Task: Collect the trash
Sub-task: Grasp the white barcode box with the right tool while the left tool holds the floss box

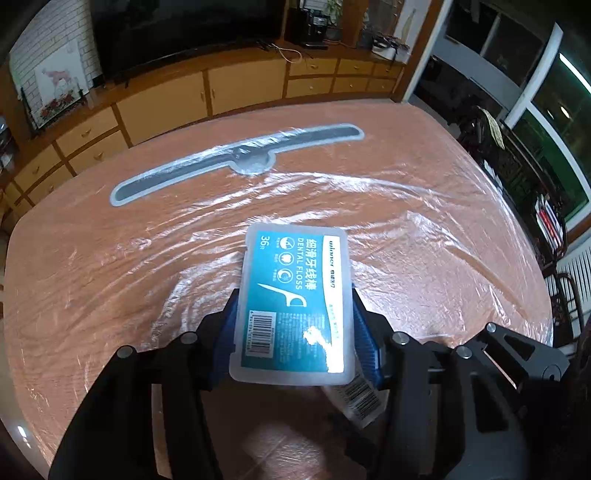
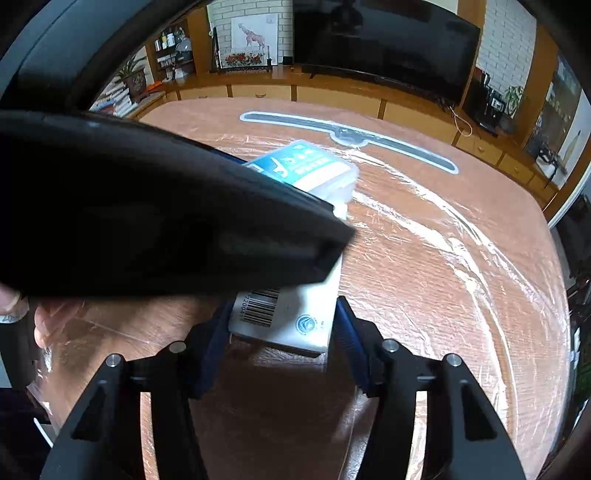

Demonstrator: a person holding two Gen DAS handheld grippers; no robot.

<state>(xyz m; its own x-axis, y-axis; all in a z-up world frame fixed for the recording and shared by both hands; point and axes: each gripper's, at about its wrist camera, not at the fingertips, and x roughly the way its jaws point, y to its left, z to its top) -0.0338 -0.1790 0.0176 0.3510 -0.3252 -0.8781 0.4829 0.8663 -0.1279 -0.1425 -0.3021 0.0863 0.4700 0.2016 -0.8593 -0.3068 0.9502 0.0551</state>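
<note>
The left gripper (image 1: 295, 328) has its 2 blue fingers (image 1: 227, 332) pressed on the long sides of a dental floss box (image 1: 293, 306). The box is flat and see-through, with a blue-green label and a barcode on top. It sticks out past the fingertips, over the table (image 1: 110, 266), and looks lifted a bit above it. No earlier picture is here to compare with.

The right gripper (image 2: 282, 325) grips a small white box (image 2: 291, 321) between its blue fingers (image 2: 349, 339). That box has a barcode and a little round blue mark on it. It sits low, right by the table top. I cannot tell if it rests on the table or is just off it.

In the right wrist view, the black body of the left gripper (image 2: 166, 221) crosses in front and hides part of the white box. The floss box (image 2: 314, 173) peeks out behind it. So the 2 grippers are very close, side by side. In the left wrist view, the white box (image 1: 360, 402) shows just under the floss box.

The table is brown wood with crinkly clear plastic wrap (image 1: 406, 229) over it. A long gray strip (image 1: 236, 162) with a round middle lies flat under the wrap, well away from both boxes. Behind the table are wooden cabinets (image 1: 166, 99) and a dark TV (image 1: 184, 33).
</note>
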